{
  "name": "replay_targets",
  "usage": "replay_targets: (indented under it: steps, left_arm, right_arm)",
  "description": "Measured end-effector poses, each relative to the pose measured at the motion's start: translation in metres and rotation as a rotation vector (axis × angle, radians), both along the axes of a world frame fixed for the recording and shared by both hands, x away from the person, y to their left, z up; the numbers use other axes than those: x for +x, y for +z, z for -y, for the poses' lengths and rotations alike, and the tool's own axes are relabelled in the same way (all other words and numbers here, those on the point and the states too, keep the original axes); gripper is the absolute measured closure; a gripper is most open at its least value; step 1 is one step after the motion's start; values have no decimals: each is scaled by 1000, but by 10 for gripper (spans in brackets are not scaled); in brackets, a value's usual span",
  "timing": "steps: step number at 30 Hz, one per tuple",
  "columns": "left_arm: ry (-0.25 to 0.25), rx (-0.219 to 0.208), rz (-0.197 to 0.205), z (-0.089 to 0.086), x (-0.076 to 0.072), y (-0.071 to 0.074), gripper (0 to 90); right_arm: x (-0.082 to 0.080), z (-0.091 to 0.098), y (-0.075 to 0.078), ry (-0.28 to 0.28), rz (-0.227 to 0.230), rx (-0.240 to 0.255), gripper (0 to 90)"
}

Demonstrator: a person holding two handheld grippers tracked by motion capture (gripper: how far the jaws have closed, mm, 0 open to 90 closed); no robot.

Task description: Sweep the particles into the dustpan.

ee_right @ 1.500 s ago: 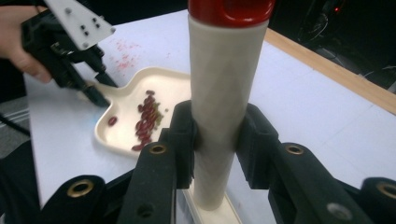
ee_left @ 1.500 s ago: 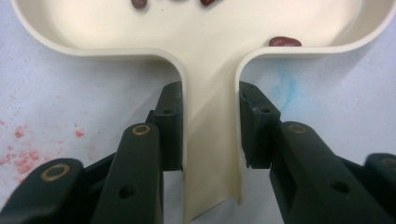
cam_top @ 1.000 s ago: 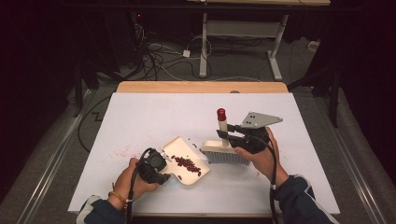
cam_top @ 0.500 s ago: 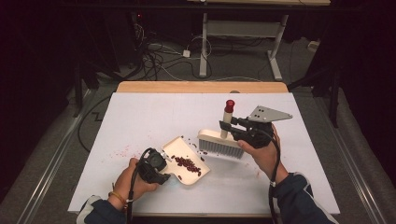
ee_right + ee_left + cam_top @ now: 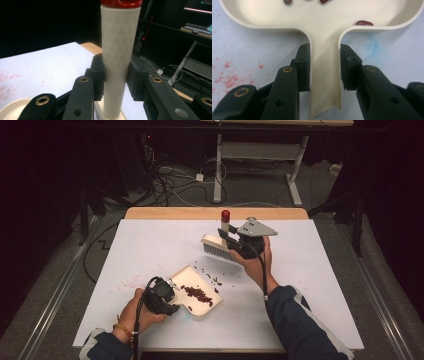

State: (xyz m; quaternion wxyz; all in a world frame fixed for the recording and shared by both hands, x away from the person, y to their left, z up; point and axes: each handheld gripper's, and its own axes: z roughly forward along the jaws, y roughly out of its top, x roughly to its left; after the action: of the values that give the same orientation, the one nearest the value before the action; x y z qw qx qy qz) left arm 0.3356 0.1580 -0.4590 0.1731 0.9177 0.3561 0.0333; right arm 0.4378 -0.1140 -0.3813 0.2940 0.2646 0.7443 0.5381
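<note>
High view: right gripper (image 5: 229,238), clenched on the brush (image 5: 220,246), has lifted toward the table's (image 5: 150,240) far edge; left gripper (image 5: 172,296) grips the dustpan (image 5: 202,290), beans (image 5: 212,276) remaining

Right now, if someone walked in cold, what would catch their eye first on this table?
Probably the brush held off the white table by the right claw, shut on its upright handle near the far middle. Next, the cream dustpan near the front, with dark red beans in it, its handle clamped by the left claw. A few beans lie loose between pan and brush.
</note>
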Motion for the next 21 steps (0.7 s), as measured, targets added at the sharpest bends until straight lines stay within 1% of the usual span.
replay_targets:
  steps: [2, 3, 4, 5, 7, 8, 9, 11, 12, 14, 16, 19, 21]
  left_arm:
    - [-3, -2, -1, -3, 1, 0, 638]
    - [1, -5, -5, -3, 0, 0, 638]
    - [2, -7, -6, -4, 0, 0, 638]
    - [-4, -1, -4, -5, 1, 0, 638]
    - [-6, 0, -2, -5, 0, 0, 638]
    - [-7, 2, -2, -6, 0, 0, 638]
    - [-8, 4, -2, -6, 0, 0, 638]
    - [-8, 6, 0, -6, 0, 0, 638]
    - [-6, 7, -3, -5, 0, 0, 638]
    - [-4, 10, -2, -5, -1, 0, 638]
    - [-2, 13, -3, -4, -1, 1, 638]
    - [-2, 28, 0, -2, -2, 1, 638]
    - [1, 29, -1, 1, -3, 1, 638]
  right_arm:
    - [7, -7, -5, 7, 1, 27, 705]
    - [10, -12, -8, 8, -3, 26, 705]
    - [12, -17, -10, 6, 5, 23, 705]
    - [14, -21, -12, 10, 10, 15, 705]
    - [14, -31, -16, 33, -4, -4, 705]
    - [12, -34, -18, 50, -4, -14, 705]
    - [9, -36, -18, 75, -12, -21, 705]
    - [1, -39, -16, 110, -18, -59, 705]
    - [-4, -38, -15, 133, -13, -76, 705]
    - [-14, -35, -13, 181, -30, -91, 705]
    - [-26, -30, -12, 191, -36, -109, 705]
    - [-45, -21, -12, 190, -61, -96, 705]
    - [-58, -19, -13, 176, -67, -88, 705]
